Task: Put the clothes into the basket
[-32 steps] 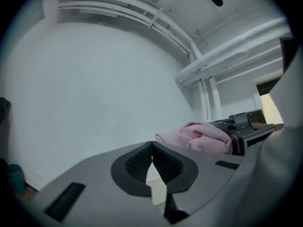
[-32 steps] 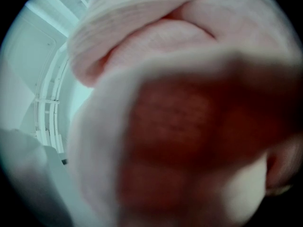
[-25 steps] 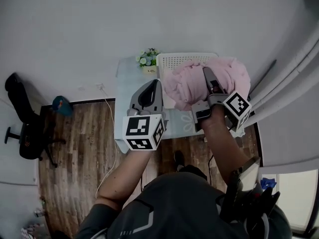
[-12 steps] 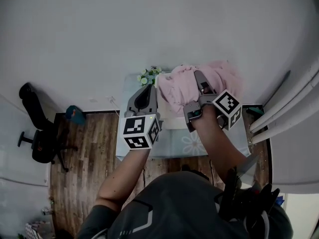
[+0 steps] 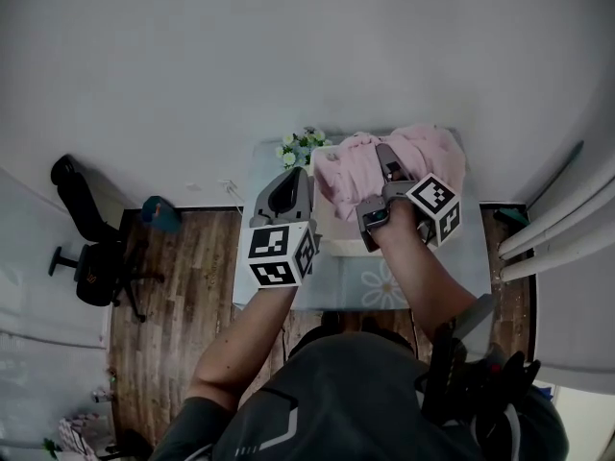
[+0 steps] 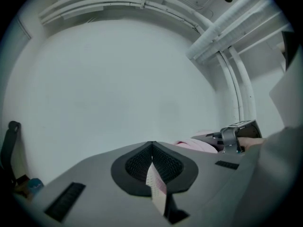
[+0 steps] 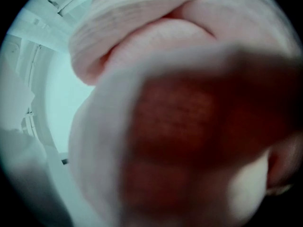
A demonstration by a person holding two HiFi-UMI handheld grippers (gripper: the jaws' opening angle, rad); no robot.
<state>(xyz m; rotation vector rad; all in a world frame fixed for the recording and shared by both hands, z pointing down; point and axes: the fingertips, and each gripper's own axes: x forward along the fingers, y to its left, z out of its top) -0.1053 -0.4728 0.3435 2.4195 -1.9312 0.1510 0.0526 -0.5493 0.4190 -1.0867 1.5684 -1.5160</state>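
Observation:
A heap of pink clothes lies over the white basket on the small table. My right gripper is sunk into the heap from the near side and is closed on a thick bunch of it. Pink cloth presses against the right gripper view and hides the jaws. My left gripper hovers left of the basket with its jaws together, holding no clothes. Its tips meet in the left gripper view, where the right gripper and pink clothes show behind.
A small pot of flowers stands at the table's far left corner beside the basket. On the wooden floor to the left are a black office chair and a teal object. Curtains hang at the right. A plain wall is behind.
The head view has shifted, so the table and basket look smaller and more central. The right gripper stays buried in the pink clothes over the basket. The left gripper holds its place.

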